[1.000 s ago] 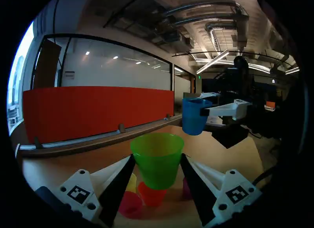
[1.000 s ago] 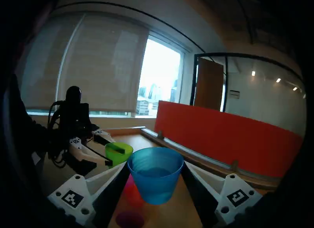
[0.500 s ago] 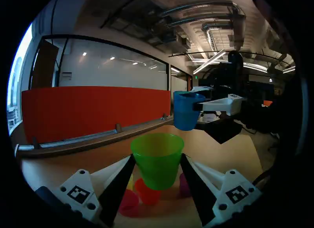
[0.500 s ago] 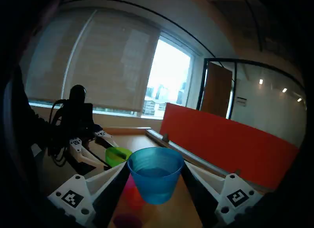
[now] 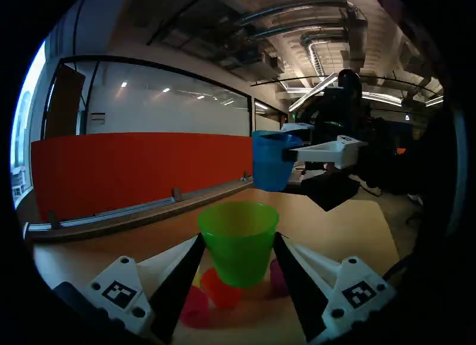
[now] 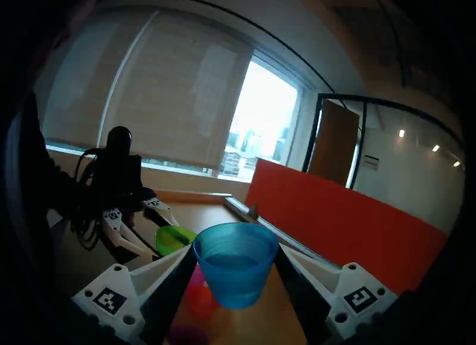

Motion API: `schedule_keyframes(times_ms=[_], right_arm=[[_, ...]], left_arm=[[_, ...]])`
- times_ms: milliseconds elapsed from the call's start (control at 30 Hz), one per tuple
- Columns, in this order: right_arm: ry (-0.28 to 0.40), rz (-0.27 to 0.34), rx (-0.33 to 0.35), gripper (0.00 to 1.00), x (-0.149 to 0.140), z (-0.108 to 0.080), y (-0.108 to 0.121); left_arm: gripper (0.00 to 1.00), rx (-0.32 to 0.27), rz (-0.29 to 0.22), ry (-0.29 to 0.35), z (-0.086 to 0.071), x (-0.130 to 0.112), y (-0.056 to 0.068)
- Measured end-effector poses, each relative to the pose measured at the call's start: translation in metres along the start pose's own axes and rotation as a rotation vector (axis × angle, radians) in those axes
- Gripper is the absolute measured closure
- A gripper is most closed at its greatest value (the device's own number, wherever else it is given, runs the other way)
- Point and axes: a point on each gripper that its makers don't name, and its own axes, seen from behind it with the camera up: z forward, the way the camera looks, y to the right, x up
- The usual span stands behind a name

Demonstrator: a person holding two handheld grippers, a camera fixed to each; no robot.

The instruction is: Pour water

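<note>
Right gripper [image 6: 237, 257] grips blue cup [image 6: 237, 276], seemingly half full, above and beyond green cup [image 5: 239, 244], which left gripper [image 5: 238, 254] clamps. We'd fear spilling onto table [image 5: 357, 226] if tilted before alignment.

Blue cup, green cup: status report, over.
Left gripper shut on green cup. Right gripper shut on blue cup, water inside, upright, raised beyond green cup. Small coloured cups on table beneath.

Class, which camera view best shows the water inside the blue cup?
The right gripper view: it looks down into the blue cup, showing the water surface. The left gripper view sees its outside wall, farther off.
</note>
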Motion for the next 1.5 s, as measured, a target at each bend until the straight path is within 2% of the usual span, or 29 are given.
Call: schedule_keyframes(times_ms=[400,900,1200,1500], right_arm=[[0.000,-0.061,0.021,0.09,0.007,0.007,-0.001],[0.000,-0.132,0.036,0.09,0.017,0.017,-0.002],[-0.002,-0.180,0.046,0.09,0.022,0.021,-0.003],[0.001,-0.204,0.056,0.09,0.027,0.025,-0.006]], left_arm=[[0.17,0.006,-0.005,0.010,-0.001,0.000,-0.001],[0.17,-0.007,-0.009,0.008,-0.002,-0.004,0.007],[0.17,-0.023,-0.007,0.009,-0.004,-0.004,0.016],[0.17,-0.032,-0.006,0.010,-0.005,-0.004,0.021]])
